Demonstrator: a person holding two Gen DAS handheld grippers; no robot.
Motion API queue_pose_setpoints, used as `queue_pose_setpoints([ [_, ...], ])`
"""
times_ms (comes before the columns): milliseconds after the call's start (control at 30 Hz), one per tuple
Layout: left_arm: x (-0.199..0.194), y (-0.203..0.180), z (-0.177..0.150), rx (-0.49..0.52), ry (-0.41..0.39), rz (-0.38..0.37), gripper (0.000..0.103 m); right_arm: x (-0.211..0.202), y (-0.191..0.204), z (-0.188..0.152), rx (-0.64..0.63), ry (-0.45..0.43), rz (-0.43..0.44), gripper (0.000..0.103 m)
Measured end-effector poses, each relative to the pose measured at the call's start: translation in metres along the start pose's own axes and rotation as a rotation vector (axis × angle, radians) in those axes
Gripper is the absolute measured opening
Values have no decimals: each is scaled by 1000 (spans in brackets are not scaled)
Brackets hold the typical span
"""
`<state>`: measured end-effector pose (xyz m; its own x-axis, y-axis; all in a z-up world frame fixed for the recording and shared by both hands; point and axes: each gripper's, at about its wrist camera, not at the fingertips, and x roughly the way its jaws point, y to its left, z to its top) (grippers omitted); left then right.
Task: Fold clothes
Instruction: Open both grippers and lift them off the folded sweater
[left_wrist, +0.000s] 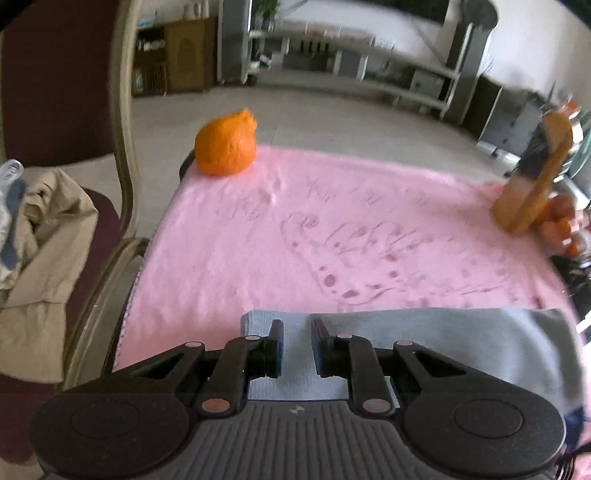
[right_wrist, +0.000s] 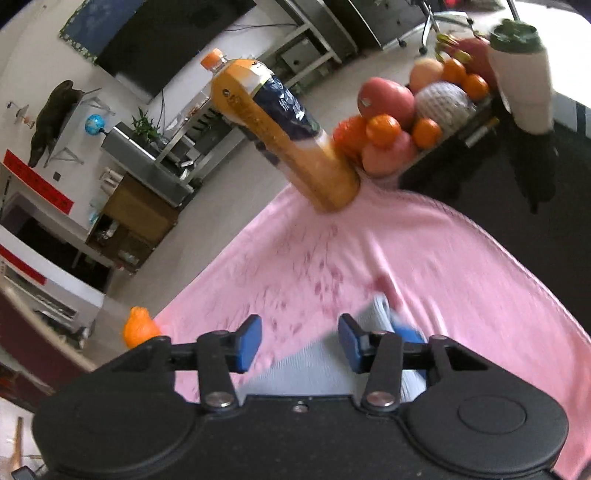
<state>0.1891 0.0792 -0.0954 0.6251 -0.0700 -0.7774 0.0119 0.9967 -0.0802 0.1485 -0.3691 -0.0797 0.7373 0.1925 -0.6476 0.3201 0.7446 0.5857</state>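
Both tongs, left (left_wrist: 297, 345) and right (right_wrist: 300, 341), apart over the grey cloth (left_wrist: 461, 343), gripping nothing: could snag the pink towel (left_wrist: 332, 229), tipping the bottle (right_wrist: 280, 133).

- The towel (left_wrist: 332, 229) lies spread over the table; the folded cloth (left_wrist: 461, 339) sits on its near edge
- The left gripper (left_wrist: 297, 347) hangs over that cloth's left end
- The orange (left_wrist: 225, 146) sits at the far-left corner; the bottle (left_wrist: 532, 184) far right, fruit pile (right_wrist: 399, 122) just behind it
- A chair (left_wrist: 122, 147) stands left of the table, clothes (left_wrist: 40, 258) heaped on its seat
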Motion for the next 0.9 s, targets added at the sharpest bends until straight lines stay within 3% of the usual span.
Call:
queue_pose_setpoints([
  [100, 34, 10, -8, -24, 70, 18, 12, 31, -25, -2, 15, -15, -66, 37],
  [200, 39, 7, -4, 1, 50, 4, 13, 59, -49, 3, 104, 85, -88, 34],
  [300, 48, 0, -7, 32, 76, 40, 13, 73, -45, 9, 44, 103, -114, 34],
  [367, 52, -8, -11, 83, 80, 115, 13, 85, -44, 5, 40, 140, -153, 25],
  [400, 53, -10, -12, 95, 80, 136, 13, 92, -46, 3, 50, 169, -167, 6],
  [467, 54, -10, -14, 105, 80, 160, 14, 98, -44, -3, -7, 174, -228, 6],
  [633, 55, -5, -16, 98, 69, 175, 17, 107, -24, -21, -307, 129, -454, 5],
  [767, 35, 5, -13, 4, -2, 162, 17, 96, -16, -25, -337, 76, -448, 11],
  [833, 16, 13, -9, -66, -71, 164, 17, 77, -16, -22, -266, 32, -420, 26],
  [900, -8, 21, -7, -128, -158, 159, 17, 50, -17, -19, -180, -31, -349, 27],
])
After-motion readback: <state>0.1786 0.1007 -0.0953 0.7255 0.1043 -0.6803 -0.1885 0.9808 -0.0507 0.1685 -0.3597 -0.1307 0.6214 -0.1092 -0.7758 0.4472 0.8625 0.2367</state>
